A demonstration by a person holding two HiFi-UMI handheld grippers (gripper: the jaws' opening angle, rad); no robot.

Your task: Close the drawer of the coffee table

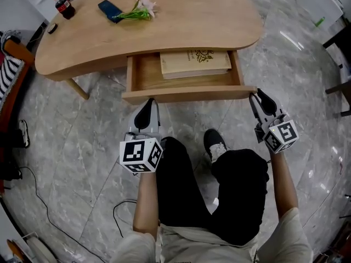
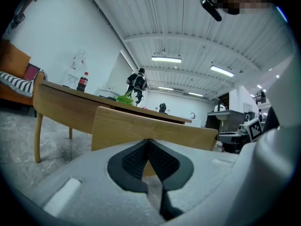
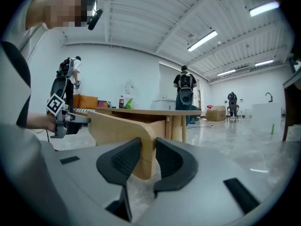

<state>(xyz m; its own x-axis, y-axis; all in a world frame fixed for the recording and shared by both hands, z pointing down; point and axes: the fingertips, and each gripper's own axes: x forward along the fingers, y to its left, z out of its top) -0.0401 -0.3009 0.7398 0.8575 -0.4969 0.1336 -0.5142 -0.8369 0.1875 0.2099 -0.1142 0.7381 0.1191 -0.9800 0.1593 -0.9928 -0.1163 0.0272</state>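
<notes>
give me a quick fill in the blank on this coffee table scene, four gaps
1. The drawer of the coffee table stands ___.
2. Inside the drawer lies a tan ___.
3. The end of the drawer's front sits between the jaws of the ___ claw.
4. The bottle on the table has a ___ cap.

Missing words: open; book; right; red.

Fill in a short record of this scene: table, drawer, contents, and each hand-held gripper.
Table: wooden coffee table
Drawer: pulled open
Contents: one book
Left hand-held gripper: jaws together, pointing at the drawer front
Right hand-held gripper: jaws apart, drawer front's right end between them; pressing unclear
</notes>
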